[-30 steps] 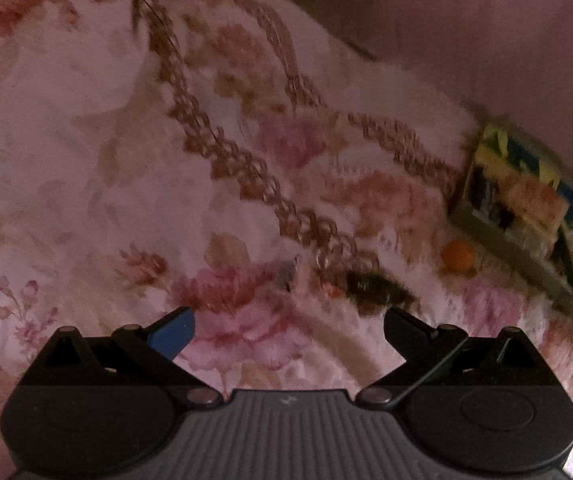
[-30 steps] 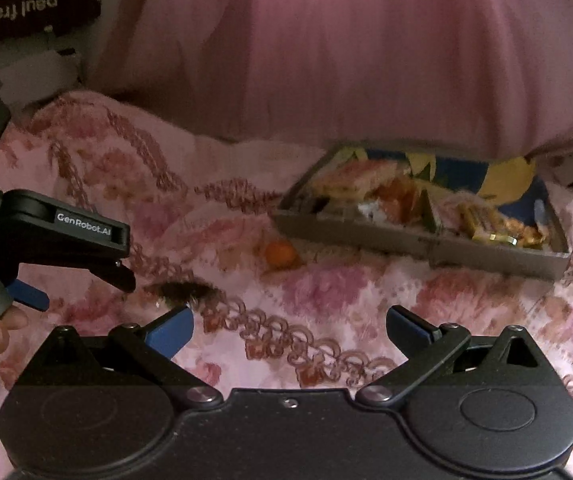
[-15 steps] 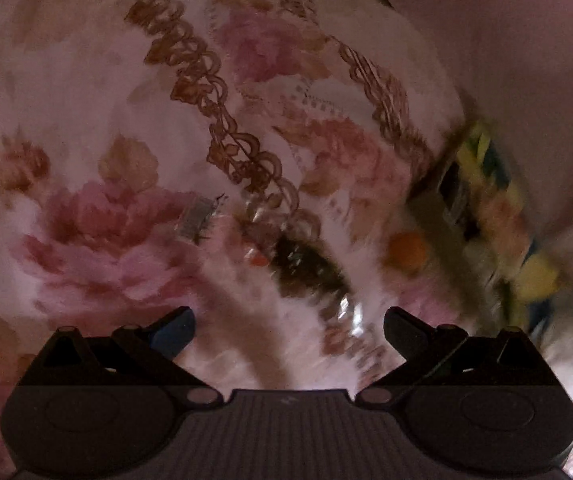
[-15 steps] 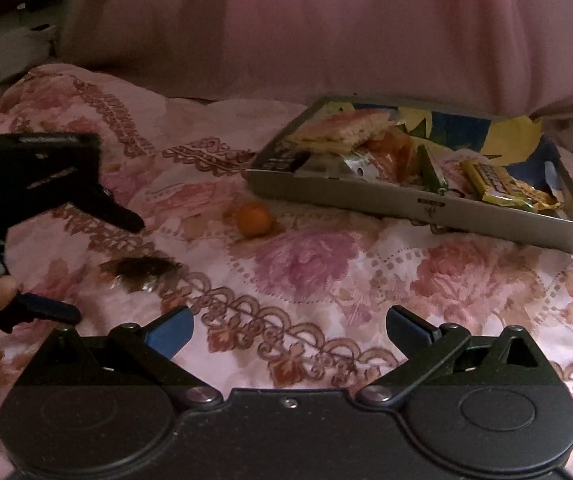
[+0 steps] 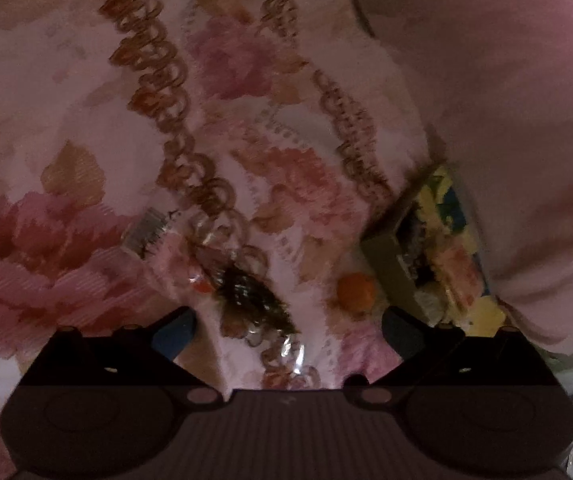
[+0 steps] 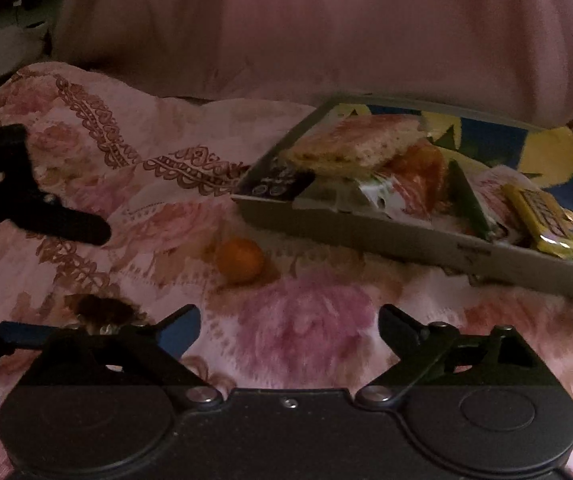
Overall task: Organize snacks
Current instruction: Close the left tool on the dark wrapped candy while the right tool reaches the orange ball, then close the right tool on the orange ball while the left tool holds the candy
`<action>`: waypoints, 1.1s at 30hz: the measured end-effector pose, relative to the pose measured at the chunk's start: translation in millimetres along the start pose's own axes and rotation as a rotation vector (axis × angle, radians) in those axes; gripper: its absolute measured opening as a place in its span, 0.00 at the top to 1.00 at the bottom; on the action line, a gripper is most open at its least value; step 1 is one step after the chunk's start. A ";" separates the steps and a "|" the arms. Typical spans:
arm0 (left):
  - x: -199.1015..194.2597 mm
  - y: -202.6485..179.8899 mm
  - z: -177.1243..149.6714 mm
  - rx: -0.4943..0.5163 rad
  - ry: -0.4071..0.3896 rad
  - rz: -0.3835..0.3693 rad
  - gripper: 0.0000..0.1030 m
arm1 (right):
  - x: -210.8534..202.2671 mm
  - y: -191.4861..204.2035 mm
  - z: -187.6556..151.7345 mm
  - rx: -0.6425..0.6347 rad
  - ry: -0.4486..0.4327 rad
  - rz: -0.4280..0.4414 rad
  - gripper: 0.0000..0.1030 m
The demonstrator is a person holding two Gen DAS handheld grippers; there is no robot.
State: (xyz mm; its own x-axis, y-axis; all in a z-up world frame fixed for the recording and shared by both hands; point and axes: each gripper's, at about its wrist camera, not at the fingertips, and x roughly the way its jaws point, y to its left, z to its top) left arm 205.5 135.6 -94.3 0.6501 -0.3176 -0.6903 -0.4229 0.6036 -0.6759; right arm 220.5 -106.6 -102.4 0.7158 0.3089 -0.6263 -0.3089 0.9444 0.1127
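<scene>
A dark wrapped snack (image 5: pixel 252 292) lies on the floral cloth (image 5: pixel 86 120) between the left gripper's (image 5: pixel 288 326) spread fingers (image 5: pixel 174 330).

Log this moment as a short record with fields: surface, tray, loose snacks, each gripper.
surface: floral pink bedspread
tray: grey tray on the bedspread, holding wrapped snacks including a yellow packet
loose snacks: orange round snack lying beside the tray; dark clear-wrapped snack farther from it
left gripper: open, the dark snack just ahead between its fingers, not gripped
right gripper: open, jaws just been closing slightly, nothing between them
</scene>
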 end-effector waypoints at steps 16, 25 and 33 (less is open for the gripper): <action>20.3 11.5 8.0 -0.047 -0.002 0.041 0.15 | 52.2 22.2 17.4 -0.062 -0.013 0.131 0.45; 24.8 -2.1 6.7 0.030 -0.033 0.115 0.30 | 49.5 22.9 15.0 -0.106 -0.003 0.110 0.65; 18.7 1.8 8.9 0.018 -0.060 0.181 0.60 | 16.7 23.6 -0.5 -0.301 0.073 0.118 0.65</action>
State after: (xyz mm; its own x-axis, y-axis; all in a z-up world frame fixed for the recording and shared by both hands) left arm 222.5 137.2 -106.1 0.6014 -0.1586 -0.7831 -0.5255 0.6597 -0.5372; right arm 224.9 -79.2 -110.6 0.6211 0.3949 -0.6770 -0.5657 0.8237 -0.0385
